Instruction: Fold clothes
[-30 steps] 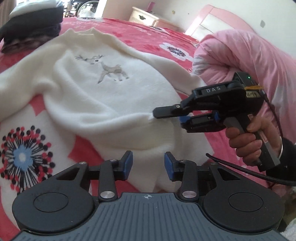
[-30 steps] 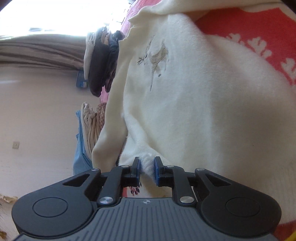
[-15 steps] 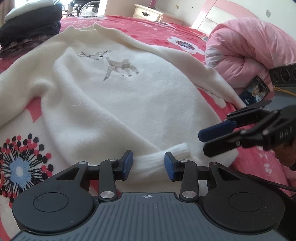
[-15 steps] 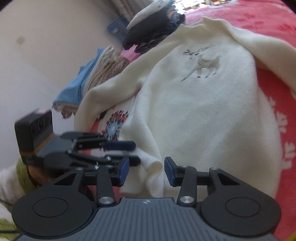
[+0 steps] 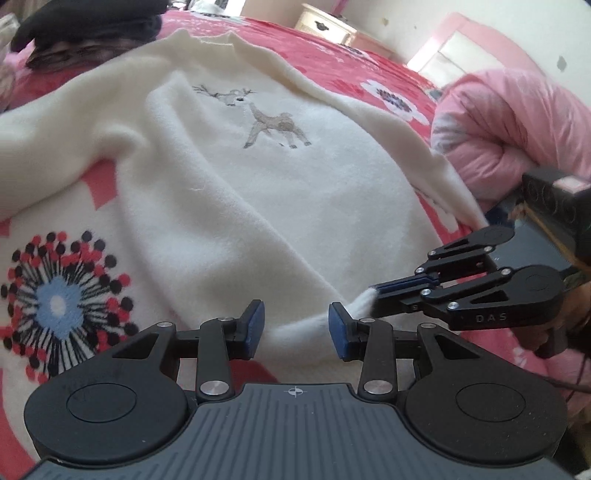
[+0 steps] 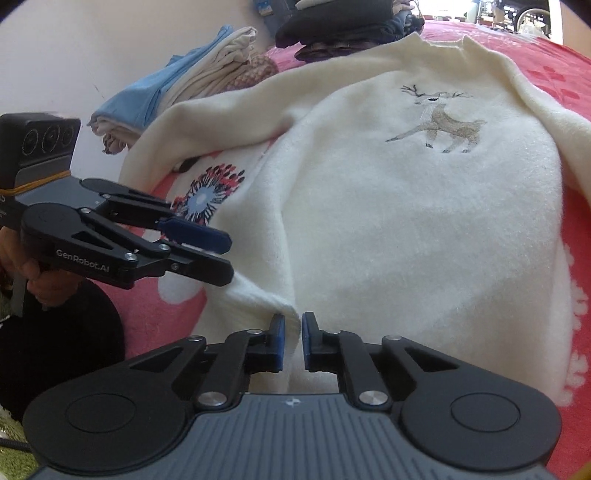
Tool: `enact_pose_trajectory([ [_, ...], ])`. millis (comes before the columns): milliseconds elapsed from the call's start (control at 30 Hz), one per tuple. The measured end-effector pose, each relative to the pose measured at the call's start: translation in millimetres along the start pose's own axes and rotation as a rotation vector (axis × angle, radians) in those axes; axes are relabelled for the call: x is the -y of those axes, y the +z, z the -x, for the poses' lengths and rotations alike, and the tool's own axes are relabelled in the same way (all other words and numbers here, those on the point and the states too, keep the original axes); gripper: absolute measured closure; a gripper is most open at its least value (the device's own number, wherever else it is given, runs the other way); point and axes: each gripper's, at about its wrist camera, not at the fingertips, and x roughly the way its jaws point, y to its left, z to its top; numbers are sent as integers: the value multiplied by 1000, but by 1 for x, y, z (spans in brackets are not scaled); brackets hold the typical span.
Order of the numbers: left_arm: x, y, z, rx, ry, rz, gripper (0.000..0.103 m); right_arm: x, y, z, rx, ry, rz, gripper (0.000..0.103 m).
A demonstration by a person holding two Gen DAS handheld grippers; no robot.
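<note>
So the bed (image 5: 369,59) with its red flowery cover fills pretty much everything, and the cream sweater (image 5: 229,192) with the little deer on the chest is spread face up across it, neck up at 12 o'clock and hem down at 6 in both wrist views. A rolled pink duvet (image 5: 517,125) sits over at 2 o'clock in the left view, and there's a pile of folded clothes (image 6: 177,92) at 10 o'clock in the right view, plus a dark stack (image 5: 85,26) up at 11 in the left one. Looks to me like we're at the very start of the fold: grabbing the bottom hem corners. The right claw (image 6: 292,341) is pinched down on the ribbed hem edge, jaws nearly together with knit between them; from the left view it comes in at 3 o'clock. The left claw (image 5: 295,328) is only partway open, hovering right over the hem with fabric lying under the gap, pads not pressing anything. Next move, I'd guess: drop the left one onto its corner, clamp it, then lift both together and carry the hem up toward the collar evenly so it doesn't bunch.
</note>
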Motion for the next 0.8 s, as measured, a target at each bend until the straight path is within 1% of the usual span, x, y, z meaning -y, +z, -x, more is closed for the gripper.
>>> enact_pose_trajectory([
  [67,-14,-3,13,0,-55,148,65,4,2,6,44,16,-60,101],
  [133,-30,-8,18,-14,-120,303,65,12,3,15,94,57,-150,103],
  [167,-35,-11,20,-16,-148,362,65,15,3,19,117,74,-187,103],
  [233,-41,-15,19,-19,-175,436,65,15,3,25,140,75,-204,103],
  [267,-42,-17,17,-22,-187,456,64,15,2,27,148,74,-209,103],
  [333,-44,-19,9,-53,-227,496,61,9,1,26,140,66,-182,103],
  [367,-43,-19,4,-72,-235,507,61,6,0,26,133,57,-162,103],
  [400,-43,-20,0,-84,-233,509,61,0,-1,24,116,31,-118,103],
  [500,-41,-20,-11,-120,-174,495,61,-18,-4,22,63,-37,16,102],
  [533,-41,-19,-12,-123,-161,493,61,-22,-6,23,52,-48,52,99],
  [567,-41,-19,-13,-126,-150,491,61,-27,-8,25,41,-56,88,99],
  [600,-42,-19,-13,-122,-155,492,61,-31,-9,28,33,-54,123,98],
  [633,-43,-18,-13,-119,-162,494,61,-34,-10,32,28,-49,153,93],
  [667,-43,-17,-12,-115,-167,496,61,-38,-11,36,23,-39,180,80],
  [700,-44,-17,-13,-113,-172,498,61,-40,-11,40,18,-14,192,72],
  [733,-44,-15,-14,-112,-175,501,61,-42,-11,43,19,8,197,59],
  [767,-44,-14,-15,-111,-177,502,61,-45,-9,43,19,29,204,54],
  [800,-44,-13,-17,-109,-181,504,61,-48,-8,41,15,47,216,53],
])
